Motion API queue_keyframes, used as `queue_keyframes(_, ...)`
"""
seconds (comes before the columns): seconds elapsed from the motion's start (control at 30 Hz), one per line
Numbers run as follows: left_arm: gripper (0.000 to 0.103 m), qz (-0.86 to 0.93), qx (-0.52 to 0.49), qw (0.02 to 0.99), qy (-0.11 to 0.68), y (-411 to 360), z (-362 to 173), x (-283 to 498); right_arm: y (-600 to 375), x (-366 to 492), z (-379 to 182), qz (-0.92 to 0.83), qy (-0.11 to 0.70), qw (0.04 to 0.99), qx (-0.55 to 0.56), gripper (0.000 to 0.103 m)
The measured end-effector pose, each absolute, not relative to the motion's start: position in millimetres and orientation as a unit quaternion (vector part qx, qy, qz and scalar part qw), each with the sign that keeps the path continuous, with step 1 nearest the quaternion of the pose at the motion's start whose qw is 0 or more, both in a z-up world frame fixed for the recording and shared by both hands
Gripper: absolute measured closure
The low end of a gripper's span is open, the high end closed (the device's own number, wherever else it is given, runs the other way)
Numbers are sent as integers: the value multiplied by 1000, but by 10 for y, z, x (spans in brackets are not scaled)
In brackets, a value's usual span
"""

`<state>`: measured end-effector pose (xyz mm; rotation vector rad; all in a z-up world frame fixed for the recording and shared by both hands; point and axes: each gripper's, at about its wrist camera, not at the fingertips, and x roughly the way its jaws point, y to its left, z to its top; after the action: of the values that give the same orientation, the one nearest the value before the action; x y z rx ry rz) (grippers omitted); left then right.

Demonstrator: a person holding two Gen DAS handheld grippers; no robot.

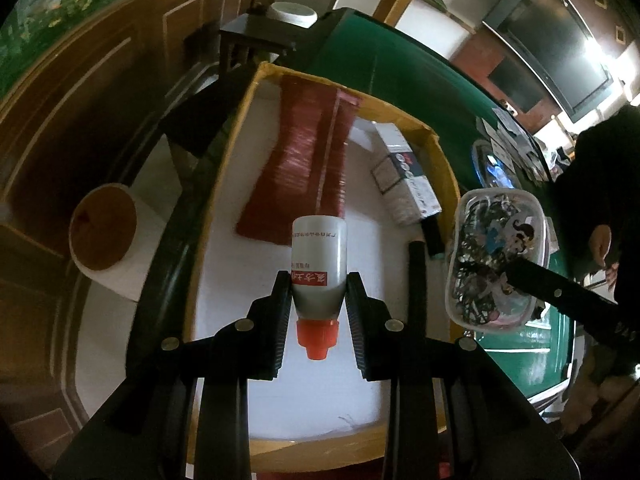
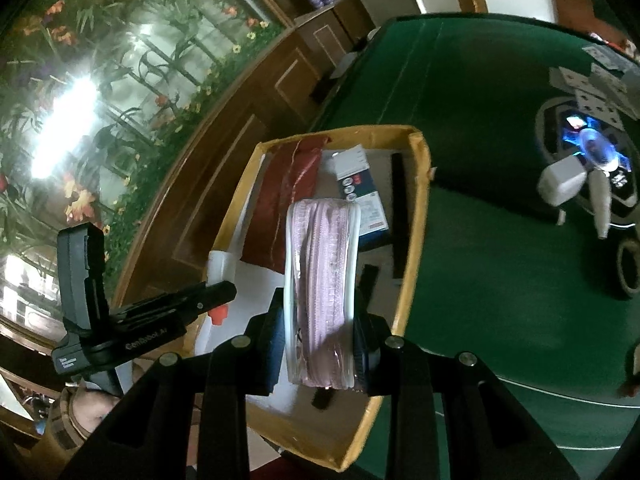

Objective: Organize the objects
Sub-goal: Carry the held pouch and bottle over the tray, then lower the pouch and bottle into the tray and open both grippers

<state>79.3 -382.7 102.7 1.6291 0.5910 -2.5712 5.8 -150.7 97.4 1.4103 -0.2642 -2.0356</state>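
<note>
Gripping now: the left gripper (image 1: 318,286) is clamped on a white bottle (image 1: 319,258), pads pressed against its shoulder on both sides.
Bottle look: white body, red label with white characters, orange cap (image 1: 318,336) pointing back toward the tongs, base pointing away; it hangs over the white floor of the cardboard box (image 1: 447,168).
Right tongs: the right gripper (image 2: 318,340) is clamped on a clear plastic container (image 2: 320,292), held on edge between the fingers, its pinkish contents showing through the side.
Container place: above the near half of the box in the right wrist view; in the left wrist view it sits right of the left tongs, over the box's right wall.
Ahead in the box: a red packet (image 1: 298,168) lies past the bottle's base; a small white carton (image 1: 404,172) lies right of it, and a black bar (image 2: 398,212) lies along the right wall.
Edges: yellow-brown walls rise on all sides; bare white floor shows under and behind the bottle.
Beyond: the box sits on a green table (image 2: 480,120), with wood panelling (image 1: 100,100) off to the left.
</note>
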Motion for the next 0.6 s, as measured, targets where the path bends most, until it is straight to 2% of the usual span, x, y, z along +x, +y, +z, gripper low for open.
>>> queue_keyframes(0.6,76,-815,547,-10,194,-3788,823,757,-2103,-364,628,-743,-88,311,586,75)
